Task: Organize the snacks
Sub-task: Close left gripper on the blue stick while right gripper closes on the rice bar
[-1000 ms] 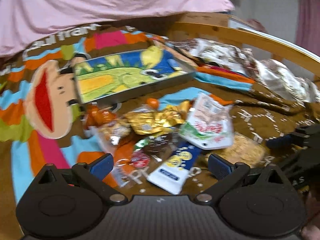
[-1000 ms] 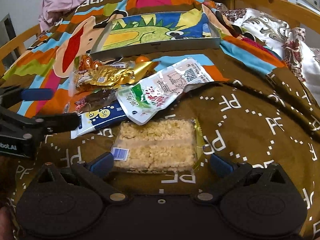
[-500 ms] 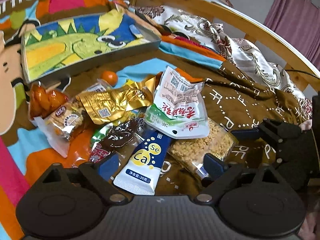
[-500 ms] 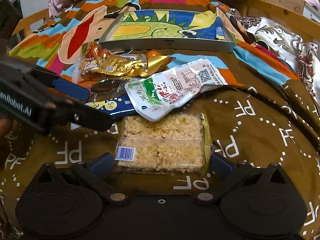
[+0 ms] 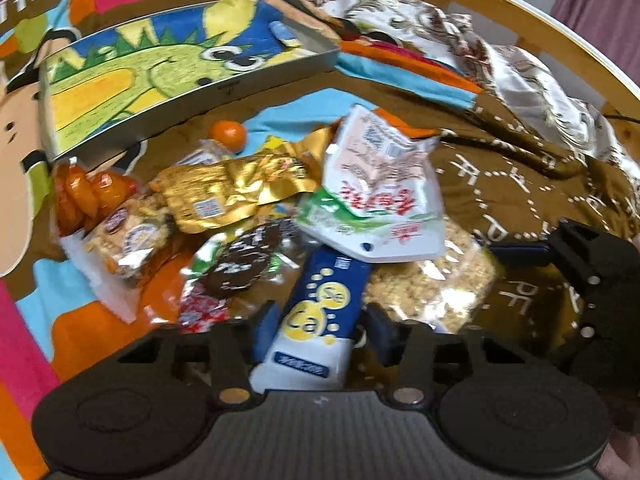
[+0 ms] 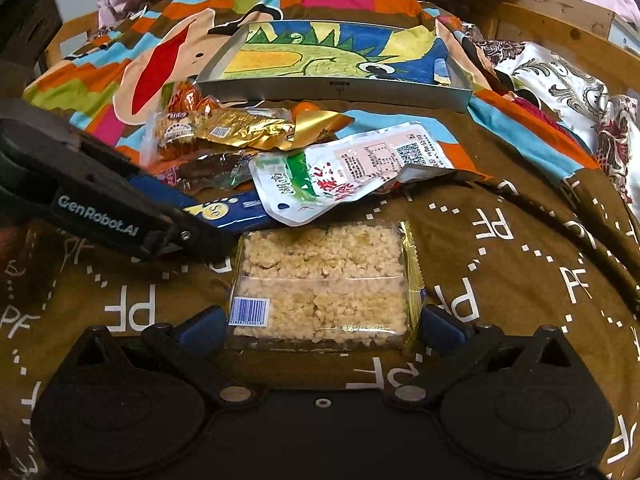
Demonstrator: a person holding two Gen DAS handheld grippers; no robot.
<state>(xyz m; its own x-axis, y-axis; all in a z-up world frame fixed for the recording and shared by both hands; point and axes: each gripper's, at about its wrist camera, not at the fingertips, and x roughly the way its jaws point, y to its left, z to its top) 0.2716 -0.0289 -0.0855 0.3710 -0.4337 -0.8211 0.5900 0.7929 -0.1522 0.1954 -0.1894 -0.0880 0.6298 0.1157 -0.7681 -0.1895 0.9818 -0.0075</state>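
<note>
A pile of snacks lies on the bed's patterned blanket in front of a shallow box [image 5: 200, 92] with a dinosaur drawing inside. My left gripper [image 5: 320, 330] has its blue fingers closed in around the end of a blue and white "Ca" tube [image 5: 316, 320]; contact looks likely but blur hides it. My right gripper [image 6: 320, 326] is open, its fingers on either side of a clear pack of crumbly rice cake [image 6: 320, 280] lying flat. A white and green pouch [image 6: 340, 172] lies over the tube.
A gold foil pack [image 5: 232, 192], a chocolate cookie pack [image 5: 240, 264], orange candies [image 5: 88, 196] and a small orange [image 5: 228, 134] lie in the pile. A wooden bed rail [image 5: 520, 20] runs behind, with floral bedding [image 5: 540, 92] at right.
My left gripper has moved forward onto the blue tube and its fingers have closed in around it. My right gripper has edged closer to the rice cake pack and stays open.
</note>
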